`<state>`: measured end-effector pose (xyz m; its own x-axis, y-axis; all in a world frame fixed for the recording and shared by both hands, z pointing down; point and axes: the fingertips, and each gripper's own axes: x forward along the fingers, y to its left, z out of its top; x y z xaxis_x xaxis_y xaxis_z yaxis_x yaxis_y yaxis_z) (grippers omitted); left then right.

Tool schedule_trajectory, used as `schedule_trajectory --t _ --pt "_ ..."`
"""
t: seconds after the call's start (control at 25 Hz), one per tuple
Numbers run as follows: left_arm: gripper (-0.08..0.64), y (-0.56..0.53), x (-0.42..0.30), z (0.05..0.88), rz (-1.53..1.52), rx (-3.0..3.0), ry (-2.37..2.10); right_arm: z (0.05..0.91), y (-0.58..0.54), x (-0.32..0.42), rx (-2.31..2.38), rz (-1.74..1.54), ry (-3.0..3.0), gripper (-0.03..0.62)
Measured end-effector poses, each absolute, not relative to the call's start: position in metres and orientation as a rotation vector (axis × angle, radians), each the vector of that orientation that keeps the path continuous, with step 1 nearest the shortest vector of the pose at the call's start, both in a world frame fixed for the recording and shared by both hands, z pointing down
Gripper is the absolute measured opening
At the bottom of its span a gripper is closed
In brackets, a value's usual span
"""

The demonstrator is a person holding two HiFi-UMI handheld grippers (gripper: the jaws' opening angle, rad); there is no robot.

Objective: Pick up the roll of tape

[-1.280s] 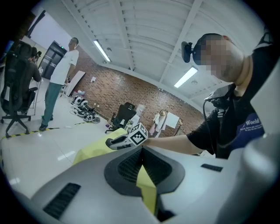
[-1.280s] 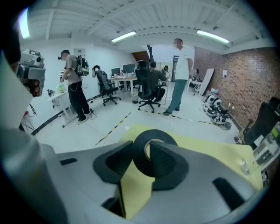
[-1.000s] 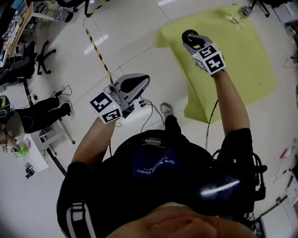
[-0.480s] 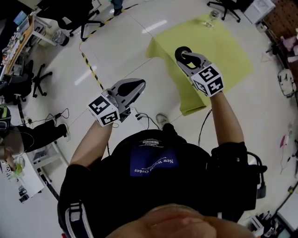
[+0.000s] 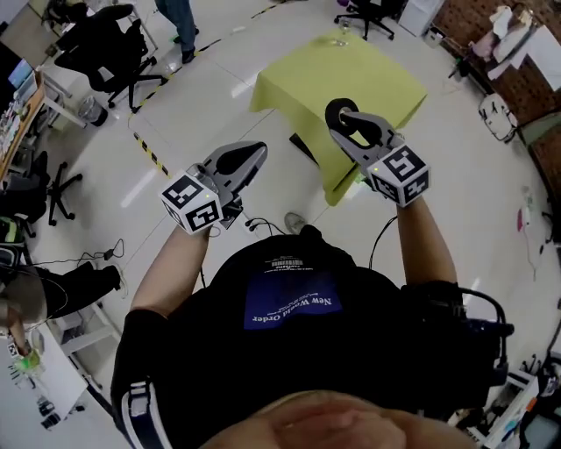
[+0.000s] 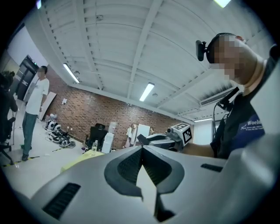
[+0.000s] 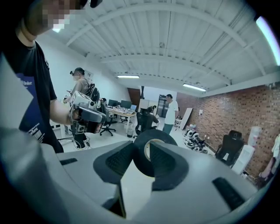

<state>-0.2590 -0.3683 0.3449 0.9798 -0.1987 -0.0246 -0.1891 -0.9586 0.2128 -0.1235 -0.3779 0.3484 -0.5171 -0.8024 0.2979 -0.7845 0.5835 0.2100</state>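
The roll of tape is a black ring, held up in the air over the near edge of the yellow table. My right gripper is shut on it. In the right gripper view the tape stands on edge between the two dark pads of the right gripper. My left gripper is held beside it at the left, shut, with nothing in it. In the left gripper view the left gripper's jaws meet at the tips, and the right gripper shows beyond them.
A small glass stands at the yellow table's far edge. Office chairs and a standing person are at the back left. Black-yellow floor tape and a cable lie on the white floor.
Both grippers have risen and drawn back from the yellow table, which now lies farther off. The tape has stayed in the right gripper; the left gripper stays shut.
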Motion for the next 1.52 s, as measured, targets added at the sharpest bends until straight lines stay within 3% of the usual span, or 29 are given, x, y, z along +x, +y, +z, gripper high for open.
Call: schedule_trajectory --t 0.44,1.52 --pt "-0.005 -0.307 -0.256 0.311 -0.09 2.962 -0.207 0.29 -0.265 -0.096 1.572 -0.184 -2.485 0.11" --pt "-0.005 -0.305 -0.251 0.308 -0.102 2.95 -0.207 0.281 -0.25 -0.094 1.572 -0.209 -2.606 0.11"
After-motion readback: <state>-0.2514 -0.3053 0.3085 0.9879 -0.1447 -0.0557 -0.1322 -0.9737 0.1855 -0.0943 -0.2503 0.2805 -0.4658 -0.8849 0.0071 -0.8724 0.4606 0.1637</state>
